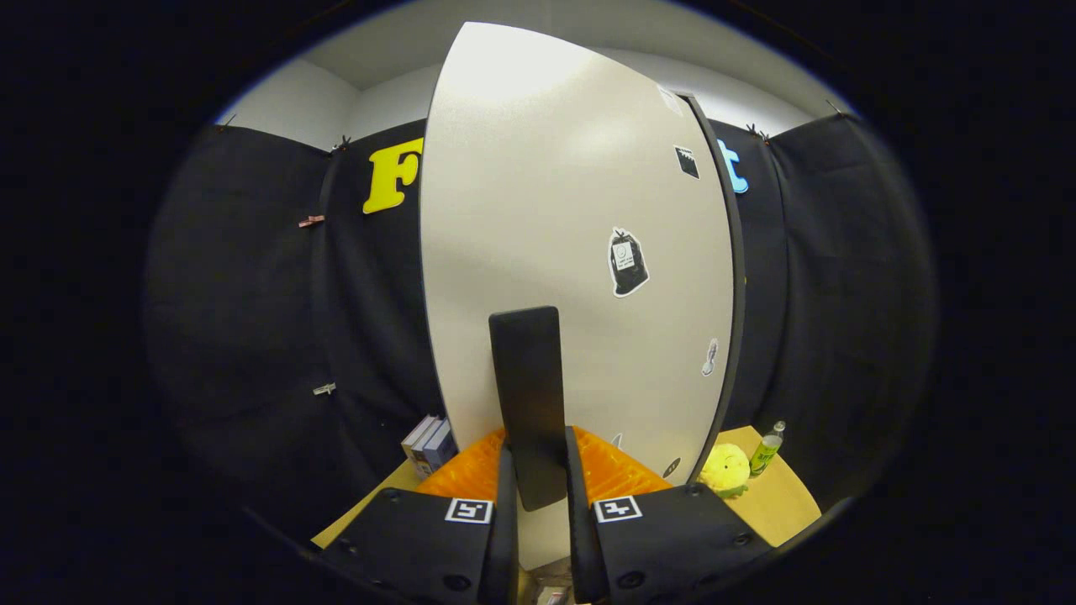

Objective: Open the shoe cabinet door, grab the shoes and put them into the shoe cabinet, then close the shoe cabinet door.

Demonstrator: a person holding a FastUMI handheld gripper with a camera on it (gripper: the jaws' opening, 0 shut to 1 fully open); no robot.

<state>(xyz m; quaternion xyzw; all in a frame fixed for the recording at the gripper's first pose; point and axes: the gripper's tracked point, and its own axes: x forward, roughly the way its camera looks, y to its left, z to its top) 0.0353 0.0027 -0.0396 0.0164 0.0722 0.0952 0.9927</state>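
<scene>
The white shoe cabinet door [555, 218] stands tall right in front of me, with a few stickers on it and a dark edge down its right side. A flat black handle [525, 378] is mounted upright on the door. Its lower end sits between the two fingers of my gripper [540, 449], and both fingers press against it from the sides. The cabinet's inside is hidden behind the door.
A small stack of books [429, 441] stands left of the door's foot. To the right, a yellow plush toy [725, 469] and a green bottle [767, 449] rest on a tan surface [782, 504]. Black cloth walls close in on both sides.
</scene>
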